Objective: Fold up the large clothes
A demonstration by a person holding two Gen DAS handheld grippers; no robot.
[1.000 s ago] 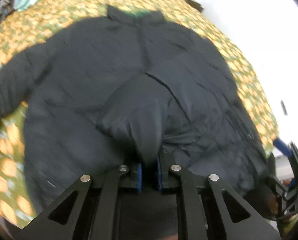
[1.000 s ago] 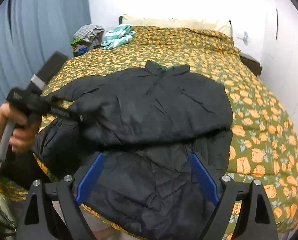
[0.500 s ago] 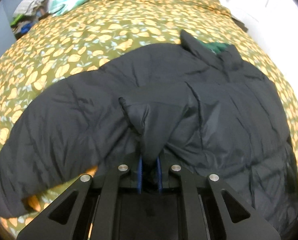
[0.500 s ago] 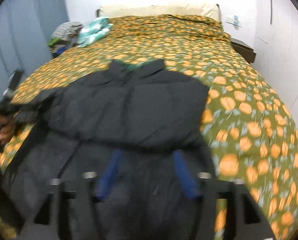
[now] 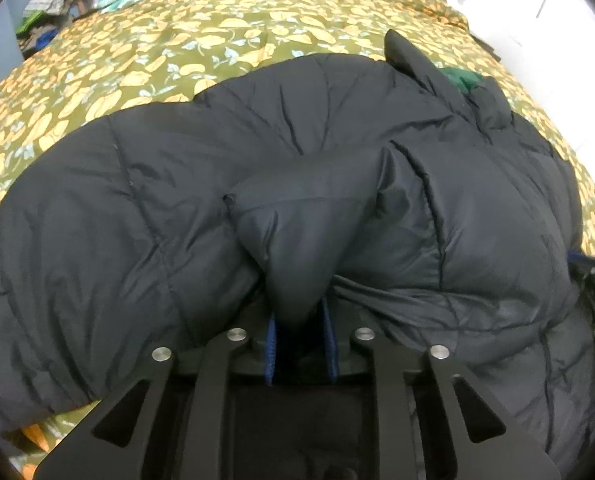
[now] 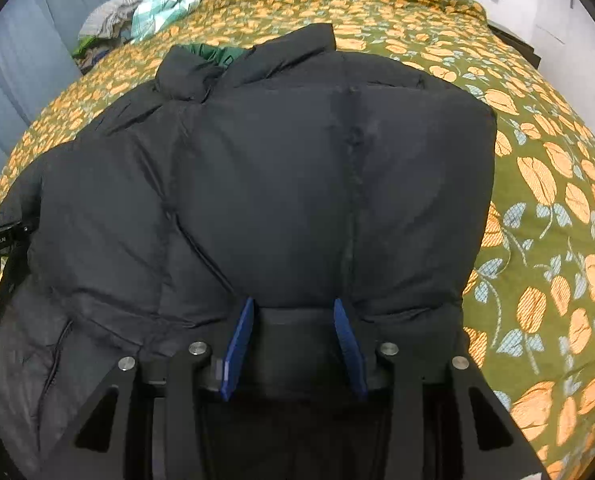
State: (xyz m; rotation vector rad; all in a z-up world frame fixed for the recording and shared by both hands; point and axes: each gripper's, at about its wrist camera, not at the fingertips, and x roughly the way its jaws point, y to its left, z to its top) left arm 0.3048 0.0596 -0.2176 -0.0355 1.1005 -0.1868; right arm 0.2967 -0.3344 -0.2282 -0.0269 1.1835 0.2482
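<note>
A black puffer jacket [image 5: 337,184] lies spread on the bed [image 5: 177,48], its collar toward the head end and its hem at the foot edge. The left tongs [image 5: 299,320] are opening, narrow, with a bunched fold of the jacket between the blue pads. The right tongs [image 6: 293,320] are closing around a thick fold near the hem, the pads touching the fabric.
</note>
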